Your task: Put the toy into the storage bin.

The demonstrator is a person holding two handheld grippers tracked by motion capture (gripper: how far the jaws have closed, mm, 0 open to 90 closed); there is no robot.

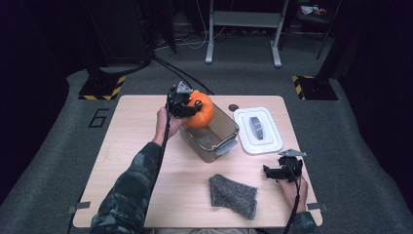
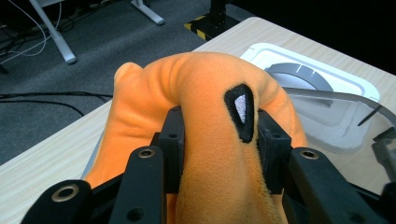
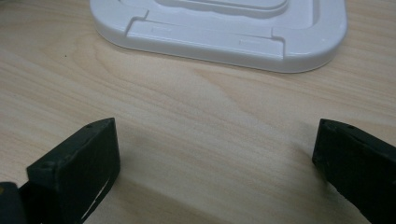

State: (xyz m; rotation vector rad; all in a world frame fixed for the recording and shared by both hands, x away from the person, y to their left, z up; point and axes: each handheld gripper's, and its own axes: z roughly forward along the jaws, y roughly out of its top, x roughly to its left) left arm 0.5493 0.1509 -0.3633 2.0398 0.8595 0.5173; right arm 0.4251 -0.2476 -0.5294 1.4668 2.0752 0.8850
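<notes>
An orange plush pumpkin (image 1: 201, 111) hangs over the far end of a clear plastic container (image 1: 214, 136) near the table's middle. My left gripper (image 1: 187, 108) is shut on the plush. In the left gripper view the black jaws squeeze the soft orange body (image 2: 219, 154) from both sides, and a black triangular eye patch (image 2: 242, 111) shows above them. My right gripper (image 1: 272, 172) rests low at the table's right front, jaws wide apart with nothing between them (image 3: 215, 158). A white lid (image 1: 258, 129) lies flat to the right of the container.
A grey knitted cloth (image 1: 233, 195) lies near the front edge, left of the right gripper. A small dark disc (image 1: 233, 107) sits behind the container. The lid's near edge (image 3: 210, 42) lies just ahead of the right gripper. Black stands and cables ring the table.
</notes>
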